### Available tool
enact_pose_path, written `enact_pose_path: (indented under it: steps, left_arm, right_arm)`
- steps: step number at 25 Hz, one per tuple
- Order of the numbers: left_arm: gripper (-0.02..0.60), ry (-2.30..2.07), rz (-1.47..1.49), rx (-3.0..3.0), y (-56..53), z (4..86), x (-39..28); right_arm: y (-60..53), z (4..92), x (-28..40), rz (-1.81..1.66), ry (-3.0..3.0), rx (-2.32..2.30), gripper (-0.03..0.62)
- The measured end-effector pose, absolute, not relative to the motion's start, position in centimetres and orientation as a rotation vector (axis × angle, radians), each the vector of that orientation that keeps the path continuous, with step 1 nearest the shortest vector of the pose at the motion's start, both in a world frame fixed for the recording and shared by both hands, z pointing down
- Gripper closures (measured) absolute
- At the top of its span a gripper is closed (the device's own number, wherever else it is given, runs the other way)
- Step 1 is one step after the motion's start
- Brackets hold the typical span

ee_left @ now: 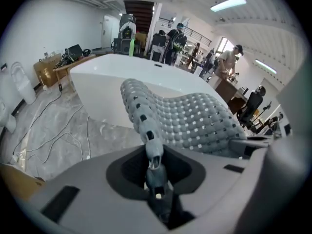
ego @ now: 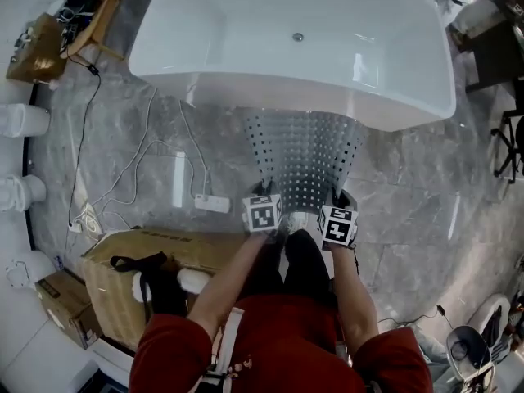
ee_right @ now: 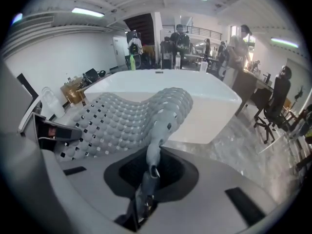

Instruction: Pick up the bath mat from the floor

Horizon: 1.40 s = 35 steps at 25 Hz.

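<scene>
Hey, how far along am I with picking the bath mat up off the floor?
Done: the left gripper and right gripper are each shut on the near edge of the bath mat. In hand: that edge is raised, the mat arching toward the bathtub. Left: whether its far end clears the floor is unclear; lift it fully.

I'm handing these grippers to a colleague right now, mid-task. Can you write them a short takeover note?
Left gripper: shut on the near left edge of the bath mat.
Right gripper: shut on the mat's near right edge.
Mat: grey and perforated, it runs from the grippers toward the white bathtub, above the marble floor.
Done: both grips are taken and the near edge is raised.
Left: lift the whole mat clear. The far end sits by the tub's base, and I cannot tell whether it is off the floor.
</scene>
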<state>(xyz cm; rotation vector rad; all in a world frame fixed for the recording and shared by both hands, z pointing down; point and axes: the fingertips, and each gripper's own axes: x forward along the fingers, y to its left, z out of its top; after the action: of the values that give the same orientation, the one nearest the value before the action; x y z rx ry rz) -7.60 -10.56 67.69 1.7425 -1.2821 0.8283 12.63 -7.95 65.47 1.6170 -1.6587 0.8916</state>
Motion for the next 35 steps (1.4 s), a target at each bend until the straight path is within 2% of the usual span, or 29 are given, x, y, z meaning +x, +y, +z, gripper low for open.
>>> enact_pose_path:
  steps: [23,35]
  left_arm:
    - [0.508,-1.625,0.250,2.351,-21.9,30.2,-7.7]
    - [0.509,-1.794,-0.124,2.690,-21.5,12.6,-7.6]
  right_arm:
    - [-18.3,29.4,14.2,0.109,-2.029,2.111,0.548]
    - [-17.8,12.5,15.2,-0.364,-2.151,2.333,0.548]
